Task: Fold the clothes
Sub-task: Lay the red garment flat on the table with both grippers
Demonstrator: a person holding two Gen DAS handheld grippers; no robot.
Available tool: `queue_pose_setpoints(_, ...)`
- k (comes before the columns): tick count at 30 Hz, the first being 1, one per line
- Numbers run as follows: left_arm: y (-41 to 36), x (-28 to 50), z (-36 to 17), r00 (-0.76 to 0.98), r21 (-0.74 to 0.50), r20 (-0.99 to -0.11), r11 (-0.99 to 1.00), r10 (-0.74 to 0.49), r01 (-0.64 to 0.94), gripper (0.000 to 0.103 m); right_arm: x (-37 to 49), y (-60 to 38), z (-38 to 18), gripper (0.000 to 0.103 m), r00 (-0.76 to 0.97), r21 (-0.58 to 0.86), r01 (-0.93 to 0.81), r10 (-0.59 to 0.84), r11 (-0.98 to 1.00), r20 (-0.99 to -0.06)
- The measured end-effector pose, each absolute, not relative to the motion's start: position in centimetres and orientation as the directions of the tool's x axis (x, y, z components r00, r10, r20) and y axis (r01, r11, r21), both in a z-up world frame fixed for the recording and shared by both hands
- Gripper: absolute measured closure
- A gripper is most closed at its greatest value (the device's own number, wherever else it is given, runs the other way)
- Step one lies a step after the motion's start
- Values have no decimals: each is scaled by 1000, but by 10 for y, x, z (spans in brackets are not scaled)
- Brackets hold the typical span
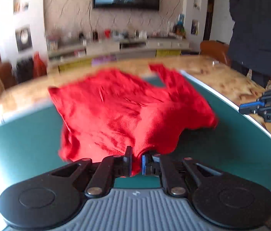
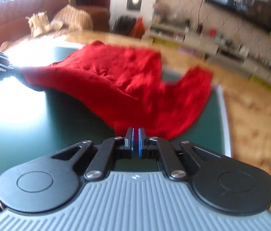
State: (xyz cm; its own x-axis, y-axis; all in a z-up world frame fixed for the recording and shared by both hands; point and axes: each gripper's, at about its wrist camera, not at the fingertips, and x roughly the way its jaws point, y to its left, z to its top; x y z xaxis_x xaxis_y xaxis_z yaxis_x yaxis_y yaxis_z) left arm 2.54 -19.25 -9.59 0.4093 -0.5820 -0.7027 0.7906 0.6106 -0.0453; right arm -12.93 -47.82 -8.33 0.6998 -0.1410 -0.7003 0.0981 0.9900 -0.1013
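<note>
L gripper (image 1: 136, 158) clamped on near hem of red garment (image 1: 127, 105) – R gripper (image 2: 135, 134) pinching the hem too, cloth on green mat (image 1: 25, 140), far strap near mat's far edge.

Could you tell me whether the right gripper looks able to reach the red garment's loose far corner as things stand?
Probably yes: the right gripper sits shut at the red garment near edge, and nothing stands between it and the far corner over the green mat.
</note>
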Motion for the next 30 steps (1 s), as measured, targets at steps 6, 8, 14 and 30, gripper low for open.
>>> queue_pose_setpoints(6, -167, -15, -118, 436, -17, -721, 644, -538, 765, 93, -174, -433, -110, 96, 644, -114, 65, -129, 991, -754)
queue_pose_setpoints(8, -164, -18, -117, 460, 41, -726, 636, -511, 771, 93, -179, -427, -106, 95, 639, -97, 70, -119, 993, -760)
queue_pose_setpoints(14, -150, -15, -110, 463, 74, -750, 636, -472, 768, 92, -124, -476, -88, 60, 605, 155, 307, -67, 939, -793)
queue_pose_setpoints(30, -84, -18, -106, 421, -232, -685, 725, -595, 648, 82, -80, -527, -136, 95, 532, 293, 556, -62, 778, -845)
